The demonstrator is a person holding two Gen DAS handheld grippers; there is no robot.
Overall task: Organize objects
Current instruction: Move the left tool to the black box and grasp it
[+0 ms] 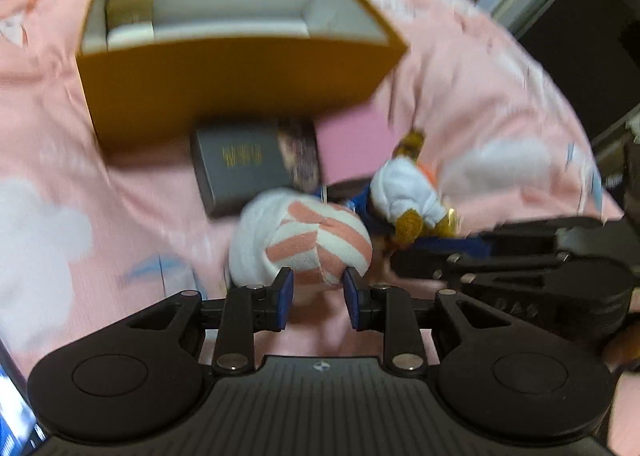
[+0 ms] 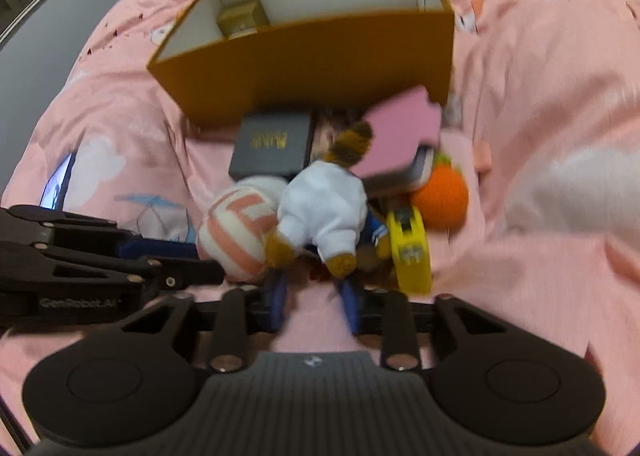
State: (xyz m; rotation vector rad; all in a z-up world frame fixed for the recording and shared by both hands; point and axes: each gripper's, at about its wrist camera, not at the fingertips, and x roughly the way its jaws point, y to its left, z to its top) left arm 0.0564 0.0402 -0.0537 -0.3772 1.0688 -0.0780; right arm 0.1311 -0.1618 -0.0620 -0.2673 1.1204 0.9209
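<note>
Left hand-held gripper (image 1: 318, 288): blue pads spread a little, flanking the near end of one pink-and-white striped plush ball (image 1: 304, 244); too blurred to tell whether pinching it or only touching. Right hand-held gripper (image 2: 314, 288): blue pads apart, just below the brown feet of one plush animal in a white hoodie (image 2: 322, 207); contact not readable through the blur. Both coming in side by side, the right one visible at the right edge of the left wrist view, the left one at the left edge of the right wrist view.

On a pink bed cover (image 2: 540, 175) with white cloud prints:
- One open orange cardboard box (image 2: 312, 67), white inside, standing behind the pile, holding one small golden box (image 2: 242, 19) in its left corner.
- One dark grey box with gold lettering (image 2: 272, 149), lying just in front of the orange box, beside the striped ball.
- One pink flat card or book (image 2: 400, 135), tilted, resting on a stack too blurred to count.
- One orange knitted ball (image 2: 440, 197), right of the plush animal.
- One yellow tape dispenser (image 2: 412, 248), upright, just beside the plush animal and near the orange ball.

Striped ball and plush animal touching each other.
</note>
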